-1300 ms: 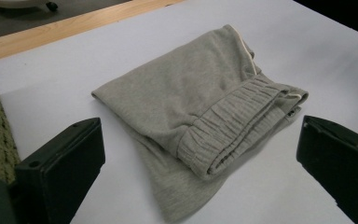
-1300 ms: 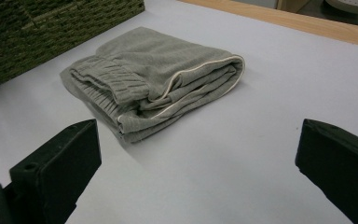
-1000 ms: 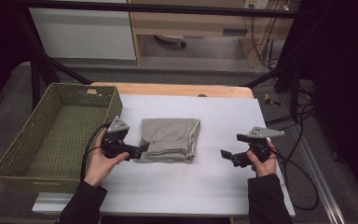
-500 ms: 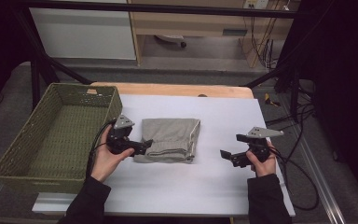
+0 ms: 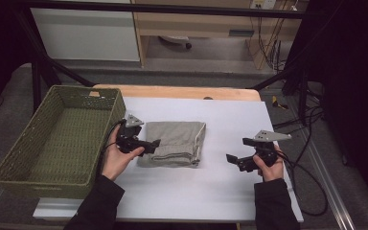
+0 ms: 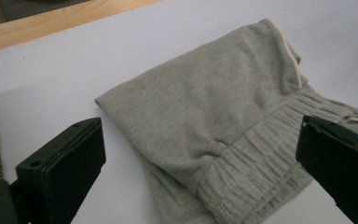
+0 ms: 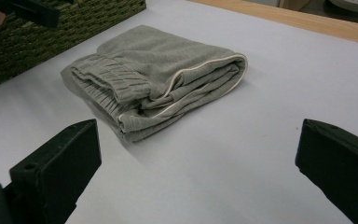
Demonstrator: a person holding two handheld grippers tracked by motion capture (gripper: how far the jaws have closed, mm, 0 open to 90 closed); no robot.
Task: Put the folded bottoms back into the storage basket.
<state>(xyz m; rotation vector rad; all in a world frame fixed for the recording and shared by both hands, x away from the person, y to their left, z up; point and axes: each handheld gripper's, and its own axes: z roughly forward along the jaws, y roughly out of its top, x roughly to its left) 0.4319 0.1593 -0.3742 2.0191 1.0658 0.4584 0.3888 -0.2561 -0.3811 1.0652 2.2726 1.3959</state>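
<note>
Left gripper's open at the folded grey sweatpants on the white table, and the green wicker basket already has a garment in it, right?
Not quite: the high view shows the green wicker basket empty. The left gripper is open at the folded grey sweatpants on the white table.

Your left gripper (image 5: 146,145) has moved right, onto the shorts' (image 5: 177,142) left edge. Its jaws now straddle the waistband.

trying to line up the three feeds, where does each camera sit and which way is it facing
High view: above the person's side, looking forward and down on the table; forearms, left gripper, right gripper.
Left gripper view: on that gripper, facing the folded shorts; open jaws.
Right gripper view: faces shorts, green basket; open jaws.
Shared: the shorts.
</note>
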